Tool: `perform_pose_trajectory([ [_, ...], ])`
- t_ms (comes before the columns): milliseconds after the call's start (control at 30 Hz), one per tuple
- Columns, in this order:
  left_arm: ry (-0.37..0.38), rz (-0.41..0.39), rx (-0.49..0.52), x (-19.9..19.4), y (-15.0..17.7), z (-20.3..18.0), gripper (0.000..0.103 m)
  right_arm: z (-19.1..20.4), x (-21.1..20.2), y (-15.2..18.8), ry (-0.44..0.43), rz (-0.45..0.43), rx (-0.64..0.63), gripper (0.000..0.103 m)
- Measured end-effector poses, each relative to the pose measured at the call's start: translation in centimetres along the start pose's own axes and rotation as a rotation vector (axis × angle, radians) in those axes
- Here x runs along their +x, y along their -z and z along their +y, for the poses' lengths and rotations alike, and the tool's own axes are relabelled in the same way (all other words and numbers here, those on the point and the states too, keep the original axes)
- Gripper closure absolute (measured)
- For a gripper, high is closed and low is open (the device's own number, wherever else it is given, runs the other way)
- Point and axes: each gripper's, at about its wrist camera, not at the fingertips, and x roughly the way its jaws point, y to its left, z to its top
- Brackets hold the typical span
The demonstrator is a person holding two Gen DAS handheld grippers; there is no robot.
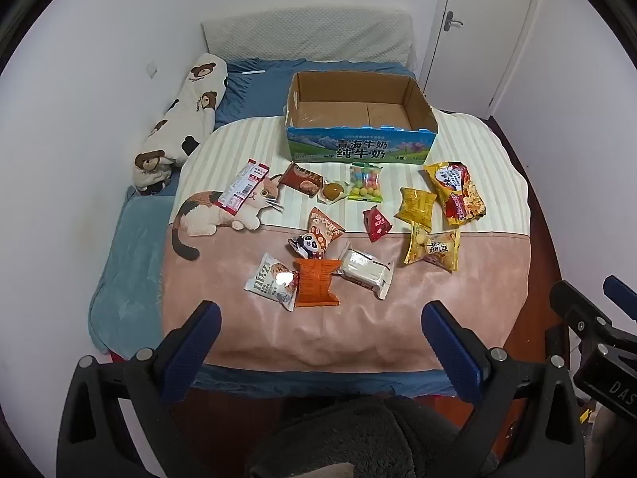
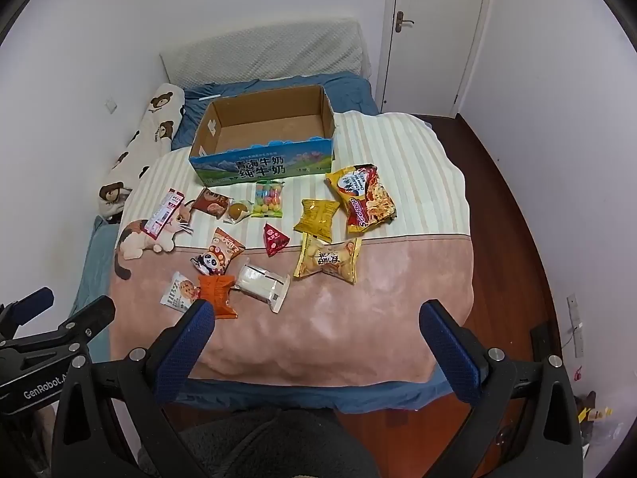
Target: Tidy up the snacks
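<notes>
An open, empty cardboard box (image 1: 360, 155) with a blue printed front stands on the bed beyond the snacks; it also shows in the right wrist view (image 2: 262, 165). Several snack packets lie scattered on the blanket before it: an orange packet (image 1: 317, 287) (image 2: 217, 292), a white wafer pack (image 1: 368, 273) (image 2: 264, 283), a yellow-red noodle bag (image 1: 458, 193) (image 2: 364, 199), a candy bag (image 1: 364, 183) (image 2: 270, 198). My left gripper (image 1: 320, 320) is open and empty at the bed's near edge. My right gripper (image 2: 316, 320) is open and empty, to its right.
A bear-print pillow (image 1: 181, 119) lies along the left wall. A grey headboard cushion (image 1: 310, 38) stands behind the box. A white door (image 1: 489, 28) is at the back right. Wooden floor (image 2: 517, 215) runs right of the bed.
</notes>
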Motion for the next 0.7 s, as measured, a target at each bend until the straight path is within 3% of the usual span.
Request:
perform_pose_trajectory([
  [267,-0.003,-0.007,0.013,-0.6,-0.2,-1.5,0.000,0.2,-0.3,0.0,0.010,0.011,-0.015,0.000],
  [433,0.017,-0.008,0.001,-0.6,0.0,-0.5,0.000,0.9,1.4,-1.1,0.006,0.019,-0.019,0.000],
  [500,0.021,-0.002,-0.002,-0.6,0.0,-0.3,0.000,0.1,-0.3,0.0,0.001,-0.003,-0.001,0.000],
  [700,0.026,0.004,-0.006,-0.4,0.0,-0.2,0.000,0.2,0.0,0.1,0.000,-0.002,-0.005,0.000],
])
